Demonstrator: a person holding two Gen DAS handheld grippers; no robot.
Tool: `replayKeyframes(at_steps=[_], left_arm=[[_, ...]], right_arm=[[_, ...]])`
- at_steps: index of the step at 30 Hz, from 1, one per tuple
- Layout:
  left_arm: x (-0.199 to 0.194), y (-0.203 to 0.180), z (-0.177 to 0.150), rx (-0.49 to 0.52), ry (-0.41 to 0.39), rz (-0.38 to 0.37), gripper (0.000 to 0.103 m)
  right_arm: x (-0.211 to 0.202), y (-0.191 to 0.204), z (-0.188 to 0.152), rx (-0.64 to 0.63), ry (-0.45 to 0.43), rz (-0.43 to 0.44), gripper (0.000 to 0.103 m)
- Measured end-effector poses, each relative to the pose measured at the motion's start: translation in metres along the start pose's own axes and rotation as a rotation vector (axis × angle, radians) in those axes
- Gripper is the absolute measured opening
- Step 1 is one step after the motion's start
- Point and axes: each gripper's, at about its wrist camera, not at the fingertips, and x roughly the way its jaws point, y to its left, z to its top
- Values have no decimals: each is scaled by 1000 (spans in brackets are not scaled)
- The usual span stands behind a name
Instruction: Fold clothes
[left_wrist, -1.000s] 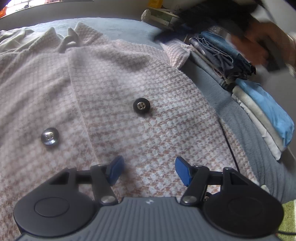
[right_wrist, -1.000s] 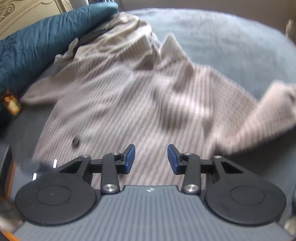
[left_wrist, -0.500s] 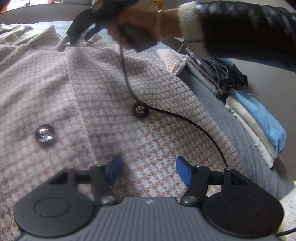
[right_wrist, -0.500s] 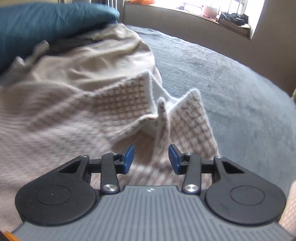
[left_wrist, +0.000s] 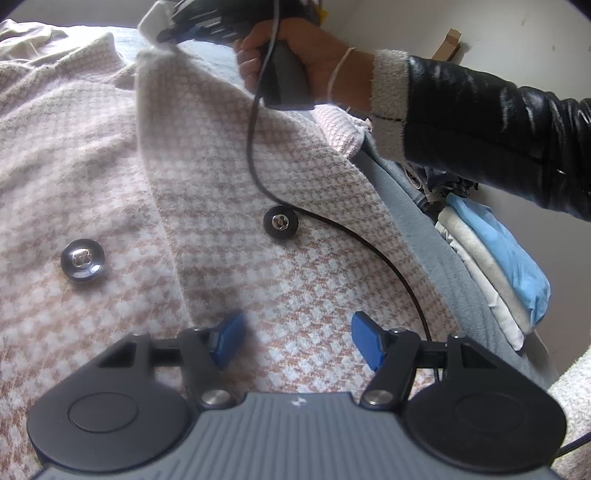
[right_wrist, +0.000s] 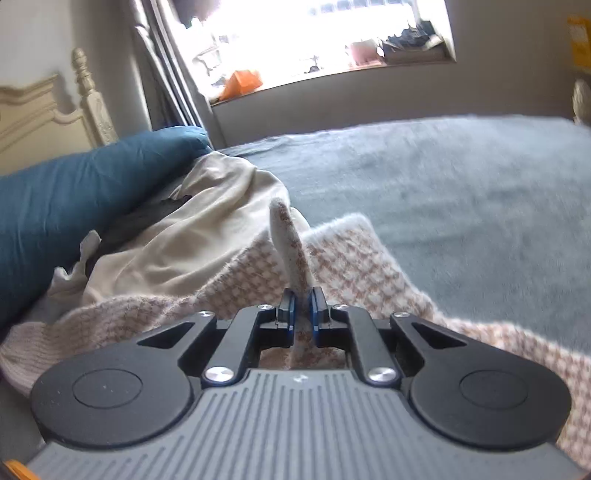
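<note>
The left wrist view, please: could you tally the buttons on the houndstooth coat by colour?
Shiny grey round button: 1
Matte black round button: 1
Total on the pink-and-white houndstooth coat: 2

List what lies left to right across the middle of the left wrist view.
Grey button → black button → cable → grey blanket edge → stack of folded clothes. Both buttons and the cable sit on the houndstooth coat.
</note>
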Motion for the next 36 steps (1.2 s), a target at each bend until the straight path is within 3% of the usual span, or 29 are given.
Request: replayKeyframes(at_steps=[4, 7, 9, 12, 15, 17, 20, 23, 25, 29, 33, 36], left_arm=[[0, 0, 0, -5, -2, -1, 65], [0, -1, 1, -10, -1, 1, 65], [0, -1, 2, -14, 0, -1, 65], [1, 0, 2, -16, -2, -7, 65], [0, 2, 1, -17, -4, -13, 65], [0, 3, 1, -22, -3, -18, 65], [0, 4, 2, -25, 2, -20, 65], [0, 4, 2, -28, 8, -22, 65], [-1, 4, 3, -24, 10, -19, 65], [-1, -1, 2, 0, 12, 2, 65], [-1, -6, 0, 19, 15, 23, 65], [-3, -5, 1, 4, 13, 17, 65]], right_arm=[[30, 10, -9, -77, 60, -24, 8], [62, 14, -20, -142, 157, -32, 12], [67, 11, -19, -133, 178, 5, 13], [58, 3, -4, -62, 183, 106, 33], [24, -13, 22, 30, 91, 225, 35], [1, -30, 38, 89, 40, 235, 38], [-20, -56, 53, 115, 94, 164, 38], [-19, -72, 48, 64, 192, 100, 37], [-1, -80, 34, 88, 284, 87, 34], [46, -78, -2, 57, 364, -4, 32], [53, -78, -1, 91, 316, -22, 32], [17, -86, 12, 122, 250, -63, 34]])
